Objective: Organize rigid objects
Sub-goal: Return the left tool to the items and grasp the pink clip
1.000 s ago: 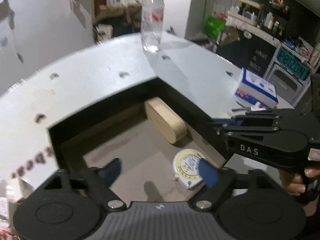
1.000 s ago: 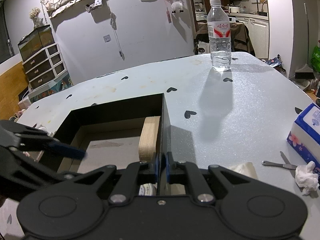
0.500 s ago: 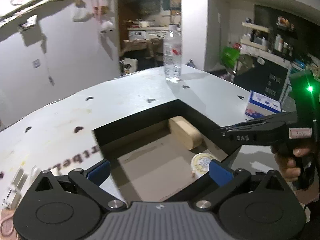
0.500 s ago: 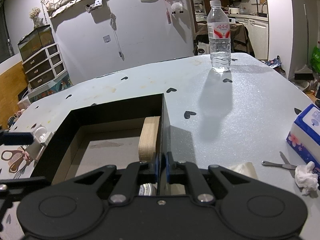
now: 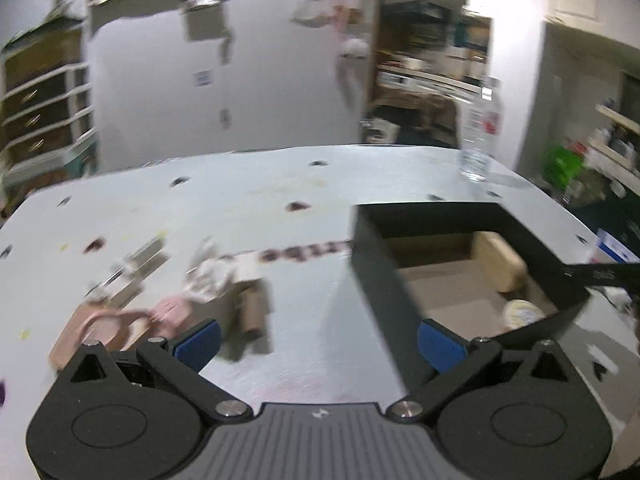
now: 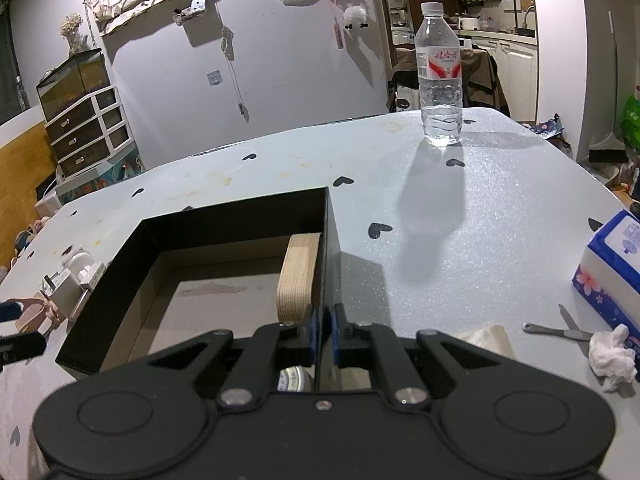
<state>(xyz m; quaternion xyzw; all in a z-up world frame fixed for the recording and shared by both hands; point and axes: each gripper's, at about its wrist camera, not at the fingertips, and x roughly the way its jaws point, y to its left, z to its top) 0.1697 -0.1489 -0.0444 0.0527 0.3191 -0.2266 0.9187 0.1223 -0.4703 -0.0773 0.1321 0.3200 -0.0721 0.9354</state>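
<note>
A black open box (image 6: 228, 216) sits on the pale table; it also shows in the left wrist view (image 5: 372, 264). Inside lie a wooden block (image 6: 298, 276) (image 5: 500, 256) and a round tape measure (image 5: 522, 312). My right gripper (image 6: 324, 336) is shut on the box's right wall. My left gripper (image 5: 316, 340) is open and empty, left of the box, above pink scissors (image 5: 108, 324), a crumpled wrapper (image 5: 212, 276) and a small brown item (image 5: 256, 308).
A water bottle (image 6: 440, 80) stands at the far side of the table. A tissue pack (image 6: 612, 256), metal tweezers (image 6: 560, 330) and a tissue wad (image 6: 612, 354) lie at the right. White small items (image 6: 76, 272) lie left of the box.
My left gripper has swung out of the box to the left, over the scissors and wrapper. The right gripper stays clamped on the box wall.
</note>
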